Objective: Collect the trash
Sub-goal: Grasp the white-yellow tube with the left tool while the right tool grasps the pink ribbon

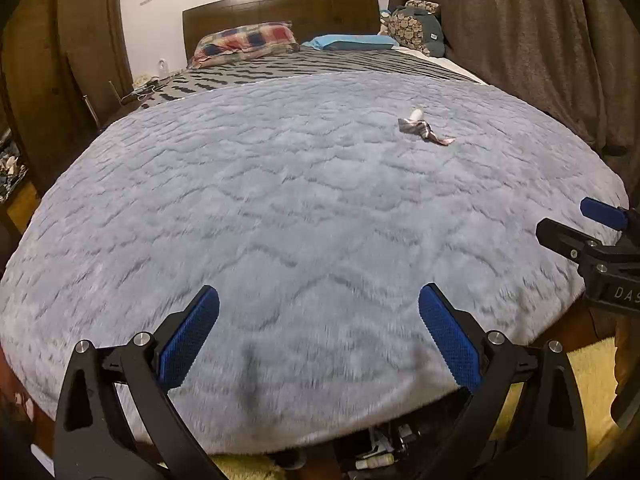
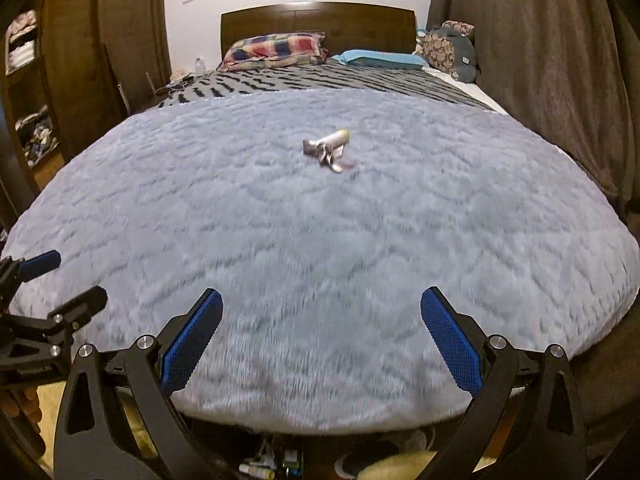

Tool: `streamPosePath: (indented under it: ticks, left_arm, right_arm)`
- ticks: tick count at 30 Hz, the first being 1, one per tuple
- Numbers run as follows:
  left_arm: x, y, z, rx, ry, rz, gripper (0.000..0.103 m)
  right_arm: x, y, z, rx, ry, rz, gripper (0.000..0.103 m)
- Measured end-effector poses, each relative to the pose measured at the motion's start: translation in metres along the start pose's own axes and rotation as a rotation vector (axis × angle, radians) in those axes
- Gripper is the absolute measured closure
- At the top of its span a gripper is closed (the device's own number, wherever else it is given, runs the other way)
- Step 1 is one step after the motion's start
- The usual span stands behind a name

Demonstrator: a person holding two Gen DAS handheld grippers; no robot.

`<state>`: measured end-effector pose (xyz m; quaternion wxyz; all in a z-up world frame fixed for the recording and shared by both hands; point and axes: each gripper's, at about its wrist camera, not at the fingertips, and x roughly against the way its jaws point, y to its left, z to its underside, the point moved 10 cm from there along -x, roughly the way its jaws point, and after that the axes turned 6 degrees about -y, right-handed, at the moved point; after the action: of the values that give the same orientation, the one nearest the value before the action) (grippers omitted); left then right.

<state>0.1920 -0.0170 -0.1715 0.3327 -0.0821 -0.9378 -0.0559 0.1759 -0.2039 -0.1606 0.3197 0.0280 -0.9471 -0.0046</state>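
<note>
A crumpled silvery wrapper (image 1: pixel 425 129) lies on the fluffy grey-blue blanket (image 1: pixel 280 220), with a small whitish tube or roll (image 1: pixel 416 113) right behind it. In the right wrist view the wrapper (image 2: pixel 325 153) and the tube (image 2: pixel 338 138) lie mid-bed, straight ahead. My left gripper (image 1: pixel 319 336) is open and empty over the foot of the bed, far from the trash. My right gripper (image 2: pixel 322 338) is open and empty, also at the foot. The right gripper also shows at the left wrist view's right edge (image 1: pixel 592 236), the left gripper at the right wrist view's left edge (image 2: pixel 52 300).
A checked pillow (image 1: pixel 246 42) and a blue pillow (image 1: pixel 352 42) lie by the dark wooden headboard (image 1: pixel 280 12). A dark bag (image 1: pixel 420 28) sits at the far right corner. Brown curtains (image 1: pixel 520 40) hang on the right. Small items lie on the floor under the bed's foot (image 2: pixel 272 464).
</note>
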Motion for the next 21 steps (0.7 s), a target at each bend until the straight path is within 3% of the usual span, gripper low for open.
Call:
streamPosePath:
  ticks: [6, 15, 21]
  left_arm:
    - [-0.034, -0.002, -0.024, -0.009, 0.013, 0.009, 0.008]
    - [-0.099, -0.006, -0.055, -0.028, 0.055, 0.022, 0.008]
    - [-0.128, -0.006, -0.068, -0.030, 0.067, 0.031, 0.008]
  right_arm:
    - [-0.037, -0.010, -0.022, -0.021, 0.025, -0.001, 0.004]
    - [-0.127, -0.019, -0.053, -0.030, 0.102, -0.008, 0.005]
    - [-0.179, -0.015, -0.076, -0.049, 0.144, -0.038, 0.025]
